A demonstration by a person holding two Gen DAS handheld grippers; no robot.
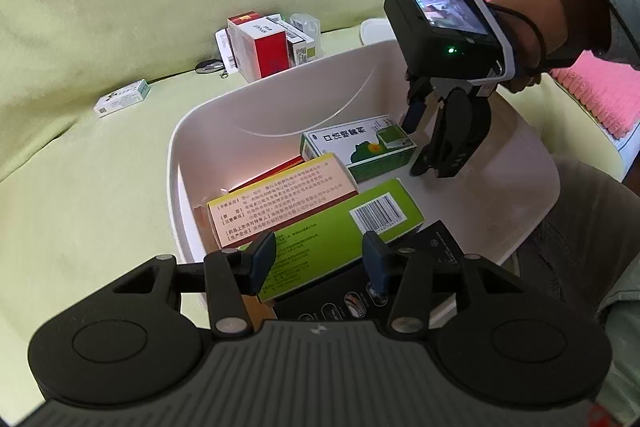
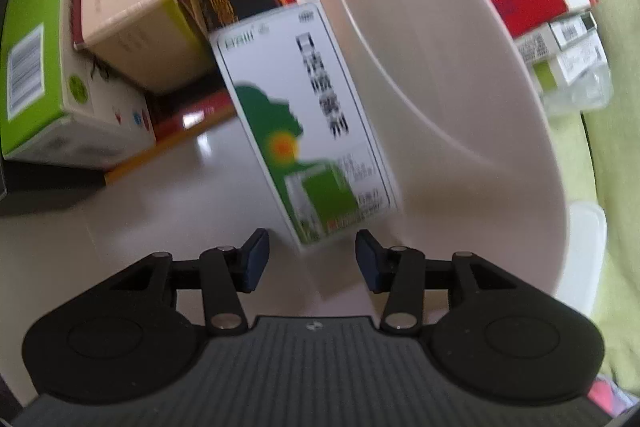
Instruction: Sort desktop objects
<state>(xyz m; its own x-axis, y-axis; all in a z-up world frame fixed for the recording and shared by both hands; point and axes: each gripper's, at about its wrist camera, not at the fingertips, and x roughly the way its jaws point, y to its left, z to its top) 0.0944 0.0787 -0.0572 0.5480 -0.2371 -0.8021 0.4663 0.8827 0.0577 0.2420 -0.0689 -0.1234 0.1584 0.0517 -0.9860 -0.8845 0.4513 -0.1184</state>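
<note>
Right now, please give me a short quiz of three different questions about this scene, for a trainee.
1. True or false: the right gripper is shut on the green-and-white box.
2. Multiple choice: the barcode box is A) in the bin; B) on the sofa; C) in the left gripper.
3. Fill in: outside the bin, the stack has a box with a ___ front.

Key: 1 false, its jaws are open, clear of the box. 2 A. 3 red.
</note>
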